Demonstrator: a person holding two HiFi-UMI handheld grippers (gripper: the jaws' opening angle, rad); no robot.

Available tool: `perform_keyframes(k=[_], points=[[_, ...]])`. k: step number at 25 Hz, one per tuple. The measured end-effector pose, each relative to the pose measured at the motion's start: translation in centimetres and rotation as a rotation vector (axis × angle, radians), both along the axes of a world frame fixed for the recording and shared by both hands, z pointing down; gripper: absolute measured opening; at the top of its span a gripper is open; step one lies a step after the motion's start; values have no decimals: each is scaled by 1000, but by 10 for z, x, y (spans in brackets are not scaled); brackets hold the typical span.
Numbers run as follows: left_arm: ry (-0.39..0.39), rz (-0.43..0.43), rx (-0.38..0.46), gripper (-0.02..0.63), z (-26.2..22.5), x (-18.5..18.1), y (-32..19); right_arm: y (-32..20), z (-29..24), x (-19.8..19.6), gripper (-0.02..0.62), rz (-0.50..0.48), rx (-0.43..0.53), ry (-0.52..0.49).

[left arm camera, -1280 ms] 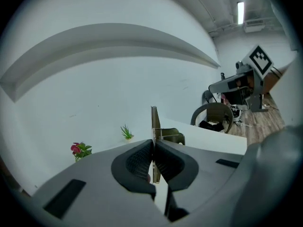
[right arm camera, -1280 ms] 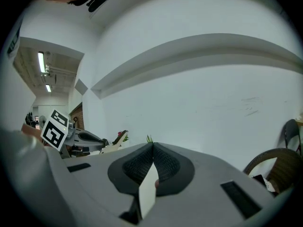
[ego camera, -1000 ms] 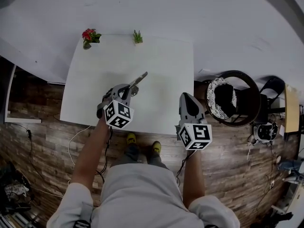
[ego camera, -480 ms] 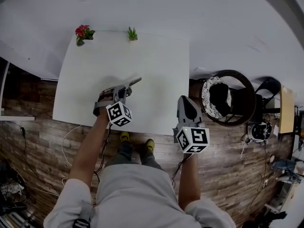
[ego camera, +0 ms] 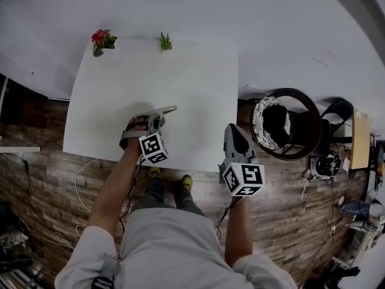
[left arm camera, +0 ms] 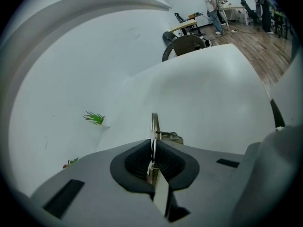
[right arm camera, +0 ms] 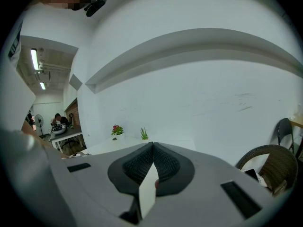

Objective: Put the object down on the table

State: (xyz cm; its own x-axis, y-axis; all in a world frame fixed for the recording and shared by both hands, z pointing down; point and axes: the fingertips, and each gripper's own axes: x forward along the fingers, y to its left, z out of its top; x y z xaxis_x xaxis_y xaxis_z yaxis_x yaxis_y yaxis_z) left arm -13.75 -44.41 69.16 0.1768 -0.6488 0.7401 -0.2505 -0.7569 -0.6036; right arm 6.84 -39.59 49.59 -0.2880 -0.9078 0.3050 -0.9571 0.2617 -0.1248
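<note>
A thin metal tool (ego camera: pixel 168 110) sticks out of my left gripper (ego camera: pixel 157 117), which is shut on its near end. The tool points up and to the right, low over the white table (ego camera: pixel 180 71); I cannot tell whether it touches the top. In the left gripper view the tool (left arm camera: pixel 154 124) shows edge-on, pinched between the ribbed pads of the left gripper (left arm camera: pixel 152 148). My right gripper (ego camera: pixel 234 129) hangs over the table's front right edge. Its jaws are shut with nothing between them, as the right gripper view shows (right arm camera: pixel 152 148).
A red flower pot (ego camera: pixel 100 40) and a small green plant (ego camera: pixel 164 41) stand at the table's far edge. A round wicker chair (ego camera: pixel 283 125) stands to the right of the table. The white wall runs behind the table, and wooden floor lies in front.
My left gripper has sunk toward the tabletop with the tool and rolled, so the tool lies flatter and lower. The right gripper has stayed put.
</note>
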Motion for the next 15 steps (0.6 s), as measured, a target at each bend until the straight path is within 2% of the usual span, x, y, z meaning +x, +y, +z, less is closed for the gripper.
perform_keyframes(k=[15], points=[[14, -24, -36, 61, 14, 8, 7, 1, 2, 2, 8, 4, -12, 16]])
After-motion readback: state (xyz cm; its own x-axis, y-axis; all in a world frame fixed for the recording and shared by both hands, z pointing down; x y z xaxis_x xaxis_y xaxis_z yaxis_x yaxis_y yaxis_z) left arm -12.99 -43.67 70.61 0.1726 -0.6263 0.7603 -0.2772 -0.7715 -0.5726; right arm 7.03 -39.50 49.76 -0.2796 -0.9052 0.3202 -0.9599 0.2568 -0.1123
